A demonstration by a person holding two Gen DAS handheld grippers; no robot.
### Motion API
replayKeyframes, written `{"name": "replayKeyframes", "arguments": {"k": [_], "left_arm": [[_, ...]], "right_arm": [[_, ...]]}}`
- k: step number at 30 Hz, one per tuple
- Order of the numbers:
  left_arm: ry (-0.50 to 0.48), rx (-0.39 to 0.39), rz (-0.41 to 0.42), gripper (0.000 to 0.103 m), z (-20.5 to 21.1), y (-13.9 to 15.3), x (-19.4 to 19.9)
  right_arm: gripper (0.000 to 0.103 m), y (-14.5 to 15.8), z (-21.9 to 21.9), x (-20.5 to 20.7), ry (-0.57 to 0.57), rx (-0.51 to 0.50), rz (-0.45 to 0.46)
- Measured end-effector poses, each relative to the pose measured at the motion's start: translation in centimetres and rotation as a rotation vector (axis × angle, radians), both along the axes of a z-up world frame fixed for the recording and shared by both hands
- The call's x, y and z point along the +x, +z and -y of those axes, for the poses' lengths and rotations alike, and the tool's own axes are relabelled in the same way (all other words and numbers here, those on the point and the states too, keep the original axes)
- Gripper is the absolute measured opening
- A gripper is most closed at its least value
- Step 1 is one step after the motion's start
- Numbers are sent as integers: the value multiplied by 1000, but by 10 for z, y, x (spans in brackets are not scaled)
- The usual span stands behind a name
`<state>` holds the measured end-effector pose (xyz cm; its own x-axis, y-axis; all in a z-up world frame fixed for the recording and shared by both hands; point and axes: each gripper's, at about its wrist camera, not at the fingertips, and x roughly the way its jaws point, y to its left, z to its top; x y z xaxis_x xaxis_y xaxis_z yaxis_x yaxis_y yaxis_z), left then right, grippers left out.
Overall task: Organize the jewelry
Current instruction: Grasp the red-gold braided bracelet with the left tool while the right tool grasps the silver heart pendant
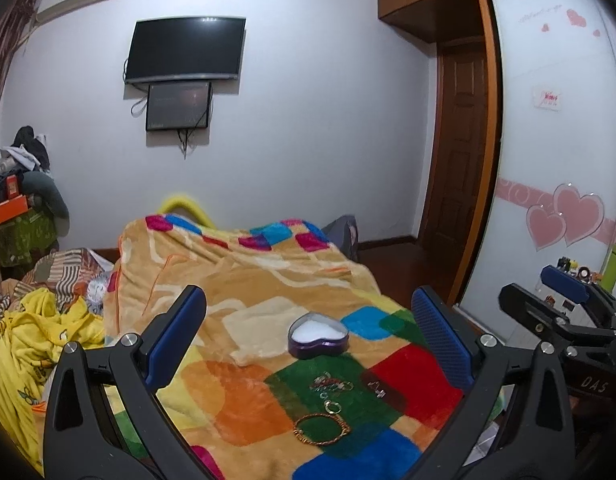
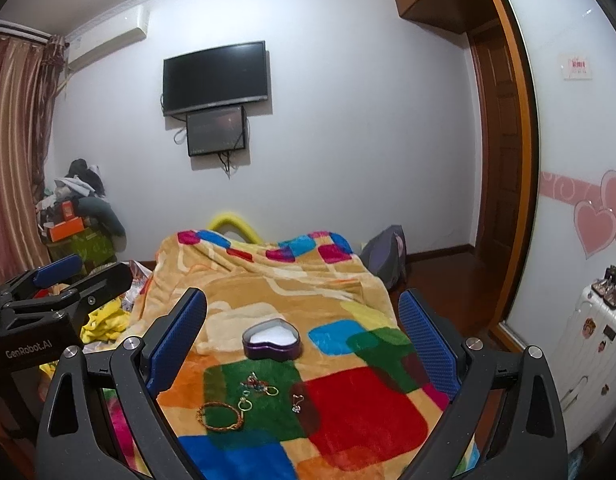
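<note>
A purple heart-shaped box (image 1: 318, 336) with a white lining stands open on the patchwork blanket (image 1: 244, 280); it also shows in the right wrist view (image 2: 271, 339). In front of it lie a gold bracelet (image 1: 321, 429) (image 2: 220, 415), a small ring (image 1: 332, 407) (image 2: 244, 404), a beaded piece (image 1: 330, 383) (image 2: 258, 384) and a small silver pendant (image 1: 376, 389) (image 2: 297, 402). My left gripper (image 1: 310, 312) is open and empty, above the jewelry. My right gripper (image 2: 304, 316) is open and empty, also above it.
The bed's right edge drops to a dark wood floor (image 2: 448, 280). Yellow clothes (image 1: 40, 332) lie at the left. A white suitcase (image 2: 588, 344) stands at the right by the wardrobe door. A cluttered stand (image 2: 76, 224) is at the far left wall.
</note>
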<state>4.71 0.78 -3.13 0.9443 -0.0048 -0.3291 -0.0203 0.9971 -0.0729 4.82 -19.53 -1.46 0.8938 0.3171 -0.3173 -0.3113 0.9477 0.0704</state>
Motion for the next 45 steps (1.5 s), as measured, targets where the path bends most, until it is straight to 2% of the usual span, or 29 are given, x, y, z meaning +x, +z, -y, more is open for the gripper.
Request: {"name": "replayKeyframes", "arguments": {"k": [2,9,12,19,21,23,27,35,39,42,45], "left_arm": [[18,0,-28,103,-3,-8,9],[53,-74,-221,103,-34,-59,50],[71,-92,-295,100,-44,-83,64],[58,-95,-487,79,-52,-140,87],[43,-88,-527,73,-49,-151,89],[13,-92,-560,69,-45,-159,89],[-15,-53,-574,67,-32,-164,87],[-116,-41,-613,34,-15,-168,85],[-130,-58,-658,31,-9,-184,85],[-120,-82,-647,31,-10,-188,83],[-108,-84,-636,26,-10,-189,83]], "right_arm": [[96,-5,1,6,-7,-9,-24],[96,-36,4,38,-44,-56,-141],[96,-56,7,53,-66,-78,-195],[95,-99,9,76,-59,-125,-324],[94,-108,8,79,-33,-124,-354],[87,-118,6,83,-4,-122,-389],[72,-134,-1,91,60,-116,-452],[42,-155,-22,95,160,-138,-526],[37,-161,-29,95,175,-166,-536],[37,-162,-32,94,178,-183,-528],[30,-164,-34,95,190,-183,-531]]}}
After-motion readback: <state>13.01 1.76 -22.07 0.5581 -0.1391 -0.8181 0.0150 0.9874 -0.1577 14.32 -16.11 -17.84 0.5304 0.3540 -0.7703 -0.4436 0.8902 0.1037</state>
